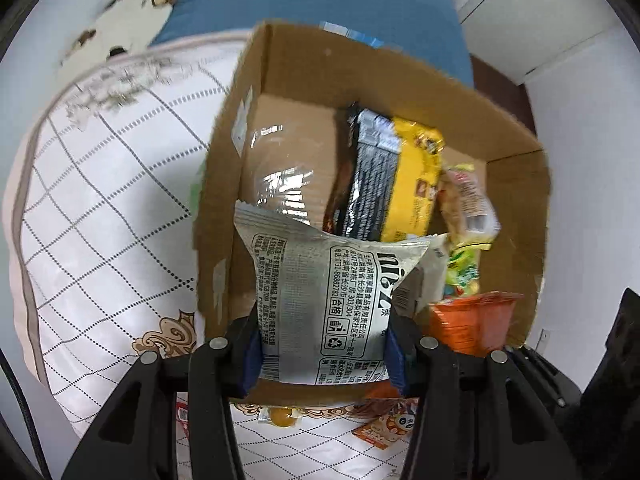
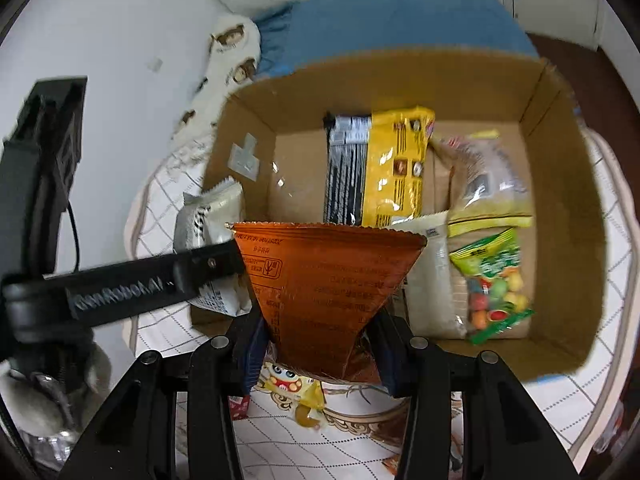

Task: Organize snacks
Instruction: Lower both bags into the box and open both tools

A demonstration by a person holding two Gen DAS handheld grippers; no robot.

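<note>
My left gripper [image 1: 322,344] is shut on a silver-grey snack packet [image 1: 320,292] and holds it over the near left part of an open cardboard box [image 1: 516,216]. My right gripper [image 2: 316,344] is shut on an orange snack packet [image 2: 324,288] and holds it over the box's [image 2: 568,216] near edge. The orange packet also shows in the left wrist view [image 1: 472,320]; the silver packet [image 2: 208,216] and the left gripper's arm [image 2: 132,292] show in the right wrist view. In the box lie a black-and-yellow packet [image 2: 380,168], a pale packet [image 2: 484,180] and a green candy bag [image 2: 492,280].
The box stands on a white checked cloth [image 1: 100,220] with a brown ornament. Loose snacks lie on the cloth under the grippers: a yellow cartoon packet [image 2: 296,388] and an orange one [image 1: 384,428]. A blue cushion [image 2: 392,28] lies behind the box.
</note>
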